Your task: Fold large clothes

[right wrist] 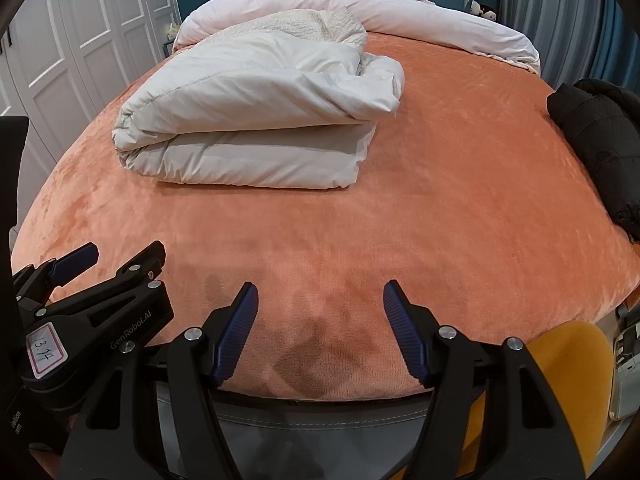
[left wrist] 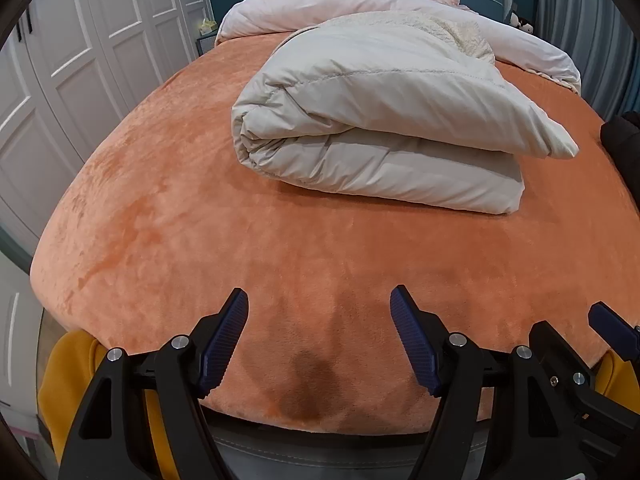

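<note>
Since the bed (left wrist: 160, 240) is wide and bare at its near edge, room is left for the next garment to be spread flat before any fold is made. Mid-bed lies the white coat (left wrist: 372, 128), folded into a thick bundle; a black coat (right wrist: 600, 140) waits at the right edge and is best drawn to the middle first. Both the left gripper (left wrist: 320, 344) and right gripper (right wrist: 320, 332) are held apart, empty, above the near edge.
</note>
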Demonstrator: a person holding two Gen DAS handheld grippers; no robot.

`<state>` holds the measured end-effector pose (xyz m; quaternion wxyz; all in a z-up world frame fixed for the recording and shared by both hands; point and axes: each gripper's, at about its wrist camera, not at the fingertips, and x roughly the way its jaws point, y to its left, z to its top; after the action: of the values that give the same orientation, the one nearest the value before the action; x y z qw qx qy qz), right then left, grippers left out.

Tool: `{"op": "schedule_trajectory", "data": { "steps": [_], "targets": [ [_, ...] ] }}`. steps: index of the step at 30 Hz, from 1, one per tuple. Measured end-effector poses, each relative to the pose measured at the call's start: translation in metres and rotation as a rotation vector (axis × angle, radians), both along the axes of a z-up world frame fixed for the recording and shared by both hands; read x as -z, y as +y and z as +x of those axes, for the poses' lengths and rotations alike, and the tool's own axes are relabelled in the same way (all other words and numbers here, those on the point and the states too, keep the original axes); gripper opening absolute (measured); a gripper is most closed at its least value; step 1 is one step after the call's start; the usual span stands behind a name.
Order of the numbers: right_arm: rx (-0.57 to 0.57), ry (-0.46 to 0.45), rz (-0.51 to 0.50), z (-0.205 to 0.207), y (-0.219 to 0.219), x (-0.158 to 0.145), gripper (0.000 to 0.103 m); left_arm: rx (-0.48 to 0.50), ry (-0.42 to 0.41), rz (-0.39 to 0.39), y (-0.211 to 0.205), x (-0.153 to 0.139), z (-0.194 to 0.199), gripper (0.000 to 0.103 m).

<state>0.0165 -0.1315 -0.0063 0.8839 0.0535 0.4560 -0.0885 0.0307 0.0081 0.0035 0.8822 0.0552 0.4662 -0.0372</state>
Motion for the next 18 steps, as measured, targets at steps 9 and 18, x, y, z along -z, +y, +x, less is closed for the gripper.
{"op": "schedule_trajectory", "data": {
  "steps": [9, 18],
  "targets": [
    [0.001, 0.0, -0.003, -0.0003, -0.0002, 0.0008, 0.063, -0.005, 0.011, -0.023, 0.0062, 0.0046, 0.0014, 0.07],
    [0.007, 0.0, -0.007, -0.0014, 0.0021, 0.002, 0.063, -0.009, 0.012, -0.012, 0.0061, 0.0053, 0.0014, 0.066]
  ]
}}
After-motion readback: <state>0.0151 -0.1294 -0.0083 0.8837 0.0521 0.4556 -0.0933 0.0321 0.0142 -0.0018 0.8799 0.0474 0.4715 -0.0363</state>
